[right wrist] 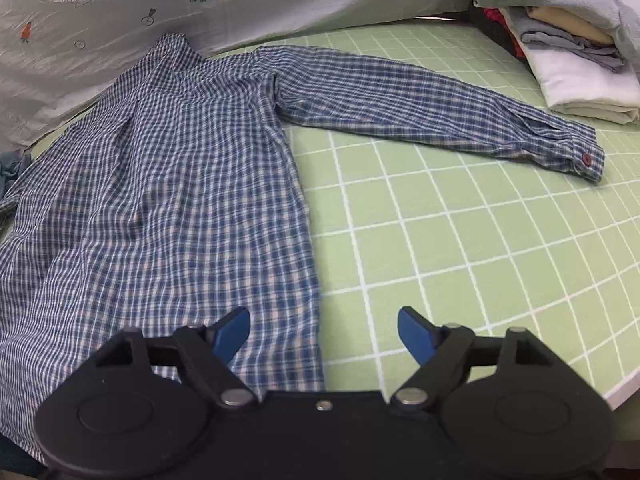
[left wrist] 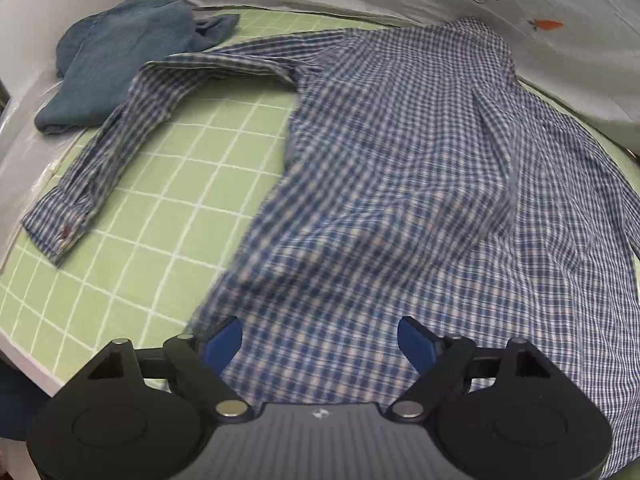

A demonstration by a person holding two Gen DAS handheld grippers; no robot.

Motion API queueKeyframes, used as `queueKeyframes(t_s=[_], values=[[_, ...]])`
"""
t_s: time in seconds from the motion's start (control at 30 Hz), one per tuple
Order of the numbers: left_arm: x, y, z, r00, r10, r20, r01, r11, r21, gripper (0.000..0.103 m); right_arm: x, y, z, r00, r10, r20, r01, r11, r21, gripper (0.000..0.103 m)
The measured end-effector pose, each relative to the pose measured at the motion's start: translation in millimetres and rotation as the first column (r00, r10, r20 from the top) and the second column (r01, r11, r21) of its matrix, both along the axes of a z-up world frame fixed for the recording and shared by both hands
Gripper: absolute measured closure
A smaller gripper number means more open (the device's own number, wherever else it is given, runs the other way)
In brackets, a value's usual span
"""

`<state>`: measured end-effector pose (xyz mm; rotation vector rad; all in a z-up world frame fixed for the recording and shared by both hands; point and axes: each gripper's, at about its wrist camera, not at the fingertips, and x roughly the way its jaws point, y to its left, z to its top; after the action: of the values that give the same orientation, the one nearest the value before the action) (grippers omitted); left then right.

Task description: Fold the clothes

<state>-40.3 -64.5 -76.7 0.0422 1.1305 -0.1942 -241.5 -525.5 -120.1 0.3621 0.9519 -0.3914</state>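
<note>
A blue-and-white checked long-sleeved shirt lies spread flat, back up, on a green grid-patterned sheet. Its left sleeve bends toward the near left, cuff at the sheet's edge. In the right wrist view the same shirt has its right sleeve stretched out to the right. My left gripper hovers open over the shirt's lower left hem, nothing between its blue fingertips. My right gripper is open above the shirt's lower right hem edge, its pads clear of the cloth.
A crumpled blue-grey garment lies at the far left. A stack of folded clothes sits at the far right. A pale carrot-print cloth runs along the back. The sheet's near edge drops off beside my left gripper.
</note>
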Motion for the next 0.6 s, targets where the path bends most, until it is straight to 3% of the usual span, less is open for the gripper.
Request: queueKeyframes(t_s=[0.13,0.27,0.5,0.6], values=[[-2,-49,-10,0.994,-0.107,-0.011,0.107,0.994,0.036,0.016,4,-32,1,0.999,-0.042,0.021,0.044,0.995,-0.086,0.007],[-5,-93,-21,0.986,-0.167,-0.021,0.168,0.979,0.113,0.016,18,-76,1,0.995,-0.087,0.05,0.092,0.989,-0.115,0.004],[-1,-143,-29,0.991,-0.127,-0.036,0.131,0.982,0.135,0.016,59,-139,-3,0.983,-0.119,0.138,0.142,0.975,-0.168,0.004],[1,-160,-32,0.995,-0.09,-0.043,0.095,0.984,0.148,0.016,69,-169,-17,0.974,-0.189,0.121,0.208,0.965,-0.163,0.004]])
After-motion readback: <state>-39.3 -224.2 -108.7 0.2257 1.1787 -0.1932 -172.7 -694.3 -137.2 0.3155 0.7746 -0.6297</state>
